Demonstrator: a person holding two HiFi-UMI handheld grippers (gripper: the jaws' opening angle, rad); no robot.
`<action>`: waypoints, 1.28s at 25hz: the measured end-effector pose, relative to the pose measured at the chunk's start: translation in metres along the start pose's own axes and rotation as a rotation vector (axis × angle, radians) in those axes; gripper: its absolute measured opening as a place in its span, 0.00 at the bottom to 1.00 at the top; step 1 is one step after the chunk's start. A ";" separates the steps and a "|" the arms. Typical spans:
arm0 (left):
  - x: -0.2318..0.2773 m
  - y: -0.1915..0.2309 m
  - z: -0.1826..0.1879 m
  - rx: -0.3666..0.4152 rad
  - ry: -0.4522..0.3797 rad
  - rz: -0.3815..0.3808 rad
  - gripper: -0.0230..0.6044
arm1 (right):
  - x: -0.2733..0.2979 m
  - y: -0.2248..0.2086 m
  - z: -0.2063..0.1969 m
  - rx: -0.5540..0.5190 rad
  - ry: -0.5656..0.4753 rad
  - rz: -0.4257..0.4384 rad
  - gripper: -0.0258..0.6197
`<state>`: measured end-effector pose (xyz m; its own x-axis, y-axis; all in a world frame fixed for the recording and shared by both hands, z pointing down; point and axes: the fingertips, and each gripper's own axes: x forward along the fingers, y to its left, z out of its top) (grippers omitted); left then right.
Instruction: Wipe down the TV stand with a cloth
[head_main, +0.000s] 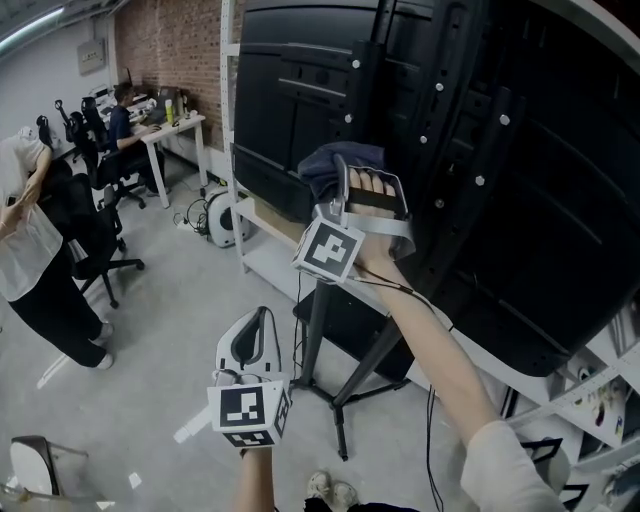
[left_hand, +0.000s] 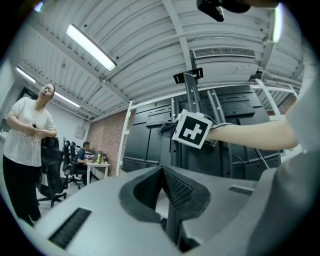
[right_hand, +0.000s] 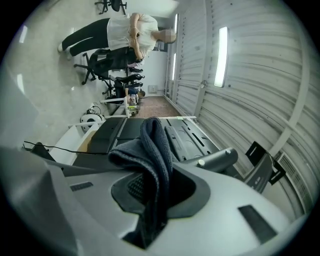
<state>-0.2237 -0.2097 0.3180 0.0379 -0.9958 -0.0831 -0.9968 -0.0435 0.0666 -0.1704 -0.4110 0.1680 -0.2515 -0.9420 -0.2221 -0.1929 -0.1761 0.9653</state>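
1. Right hand-held gripper (right_hand: 150, 192): jaws clamped on a dark blue-grey folded fabric cloth (right_hand: 150, 145), which bunches out past the tips.
2. Left hand-held gripper (left_hand: 167, 192): jaws together, nothing between them; held low, well apart.
3. Black metal TV stand (head_main: 455, 140): straight ahead of the cloth, upright's long axis vertical. Contact unclear. Right is nearer and should do the wiping.

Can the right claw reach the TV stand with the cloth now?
Probably yes: the right claw, shut on the cloth, is close to the stand, and nothing shows between them.
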 end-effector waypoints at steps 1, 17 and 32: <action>0.001 0.002 -0.001 -0.005 0.007 0.006 0.06 | 0.003 0.002 -0.005 -0.027 0.015 -0.011 0.13; -0.004 0.011 -0.073 -0.063 0.133 0.026 0.06 | -0.024 0.122 -0.024 -0.031 0.053 0.162 0.13; -0.011 0.016 -0.150 -0.070 0.281 0.031 0.06 | -0.069 0.235 -0.045 -0.043 0.058 0.289 0.13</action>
<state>-0.2301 -0.2118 0.4693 0.0345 -0.9796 0.1979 -0.9910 -0.0080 0.1336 -0.1559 -0.4003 0.4162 -0.2350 -0.9695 0.0696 -0.0804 0.0908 0.9926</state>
